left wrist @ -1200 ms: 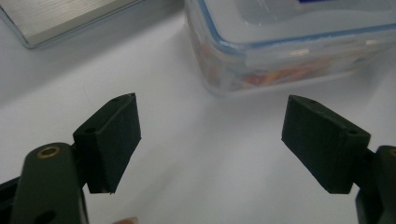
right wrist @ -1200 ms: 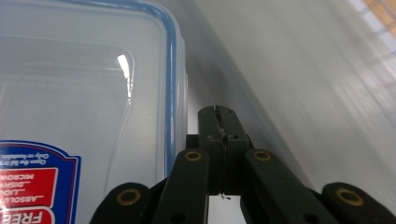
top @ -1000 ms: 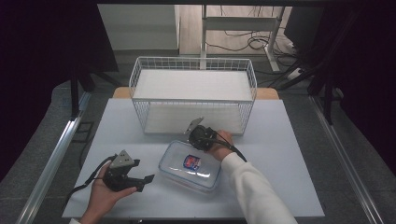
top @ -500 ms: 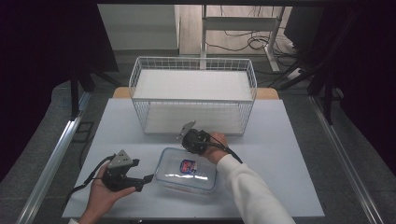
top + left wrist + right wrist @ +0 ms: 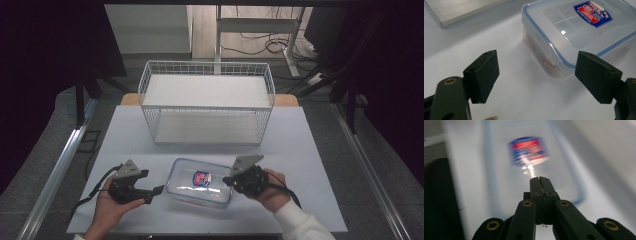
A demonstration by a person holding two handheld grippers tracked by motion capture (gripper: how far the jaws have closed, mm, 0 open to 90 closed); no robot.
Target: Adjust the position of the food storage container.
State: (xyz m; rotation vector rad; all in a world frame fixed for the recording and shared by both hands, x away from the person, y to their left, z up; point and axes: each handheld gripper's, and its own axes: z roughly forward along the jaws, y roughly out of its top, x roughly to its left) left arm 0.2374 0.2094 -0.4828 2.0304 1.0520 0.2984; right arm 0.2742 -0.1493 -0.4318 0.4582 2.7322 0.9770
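High view: clear rectangular plastic food box with blue-sealed lid and red-blue label [image 5: 200, 182] flat on white bench [image 5: 310, 150], near front edge, between my hands. White wire basket [image 5: 207, 102] behind, well apart. Left hand-held gripper [image 5: 159, 190] just beside box's left end; right hand-held gripper [image 5: 226, 181] at right end.

Left gripper view: jaws spread wide, box corner ahead, nothing held. Risk: smooth lid, pads may slip off.

Right gripper view: jaws pressed together, empty, over lid; blurred. Risk: tip could shove box off the edge.
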